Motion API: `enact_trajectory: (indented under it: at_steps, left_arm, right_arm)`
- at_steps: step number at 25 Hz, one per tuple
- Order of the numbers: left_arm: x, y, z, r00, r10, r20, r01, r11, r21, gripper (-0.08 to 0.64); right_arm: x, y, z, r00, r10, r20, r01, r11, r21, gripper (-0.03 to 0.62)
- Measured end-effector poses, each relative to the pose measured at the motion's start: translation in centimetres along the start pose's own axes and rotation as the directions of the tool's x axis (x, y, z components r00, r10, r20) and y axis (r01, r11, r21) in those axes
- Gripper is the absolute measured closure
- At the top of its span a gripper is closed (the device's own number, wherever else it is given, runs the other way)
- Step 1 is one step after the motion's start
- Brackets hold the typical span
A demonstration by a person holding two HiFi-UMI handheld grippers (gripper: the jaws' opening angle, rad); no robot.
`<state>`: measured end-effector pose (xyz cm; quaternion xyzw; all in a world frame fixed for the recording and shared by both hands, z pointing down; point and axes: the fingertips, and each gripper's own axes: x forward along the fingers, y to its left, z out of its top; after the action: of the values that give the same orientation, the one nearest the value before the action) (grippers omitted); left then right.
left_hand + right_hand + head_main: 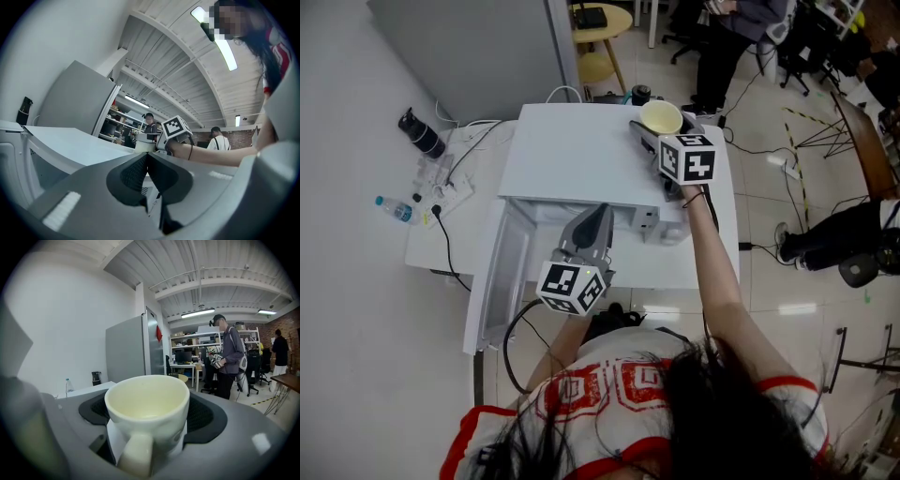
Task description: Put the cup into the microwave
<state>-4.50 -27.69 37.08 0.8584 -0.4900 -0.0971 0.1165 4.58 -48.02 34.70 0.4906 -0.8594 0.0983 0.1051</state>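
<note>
A cream cup (661, 117) (147, 404) is held upright with my right gripper (656, 131) (147, 427) shut on it, its handle facing the camera in the right gripper view. It hovers over the back right corner of the white microwave (581, 150) (70, 140). The microwave door (492, 281) hangs open at the front left. My left gripper (598, 217) (146, 159) is shut with nothing in it and sits at the microwave's front, by the opening. The cavity inside is hidden from the head view.
The microwave stands on a white table (703, 253). At the table's left lie a black flask (422, 133), a water bottle (397, 209) and cables. A wooden stool (600, 23) and people stand beyond the table.
</note>
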Motion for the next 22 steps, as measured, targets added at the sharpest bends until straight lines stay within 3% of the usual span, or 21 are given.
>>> enact_trajectory:
  at_steps: [22]
  left_arm:
    - [-0.9, 0.8, -0.1, 1.0, 0.017, -0.009, -0.017, 1.0, 0.0, 0.561]
  right_arm:
    - [-3.5, 1.4, 1.9, 0.995, 0.002, 0.102, -0.003, 1.0, 0.008, 0.137]
